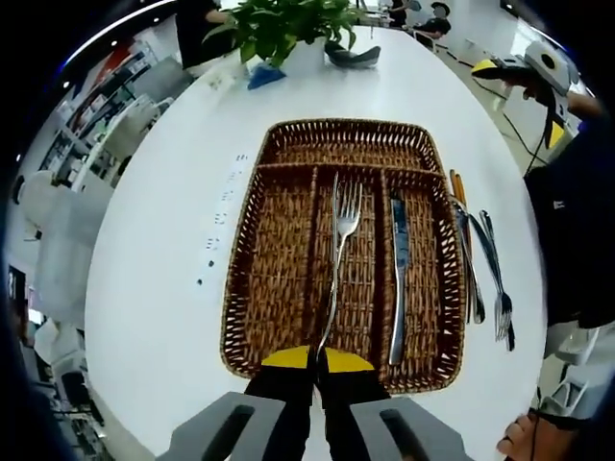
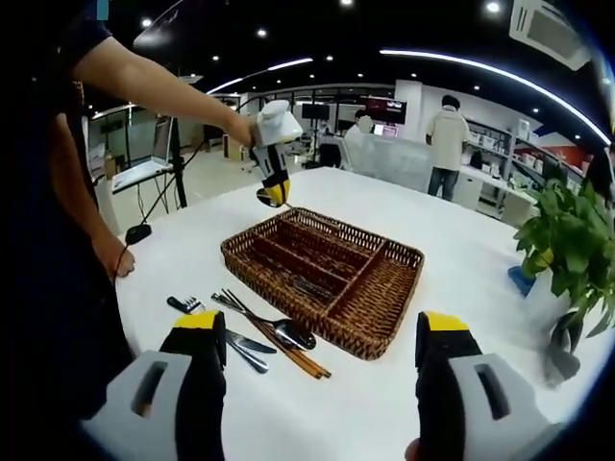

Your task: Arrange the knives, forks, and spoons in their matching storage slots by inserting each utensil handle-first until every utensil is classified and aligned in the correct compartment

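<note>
Left gripper (image 1: 315, 360) pinches fork (image 1: 338, 259) by its handle, tines pointing away along the basket's (image 1: 279, 144) middle slot, knife (image 1: 398, 279) in the next; right gripper (image 2: 312, 346) spread, empty, bare table (image 2: 461, 259) ahead.

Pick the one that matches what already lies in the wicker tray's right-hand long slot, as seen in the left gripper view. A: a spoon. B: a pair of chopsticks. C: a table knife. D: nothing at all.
C: a table knife lies lengthwise in the right-hand long slot of the wicker tray, while the left tongs hold a fork by its handle over the middle slot.
</note>
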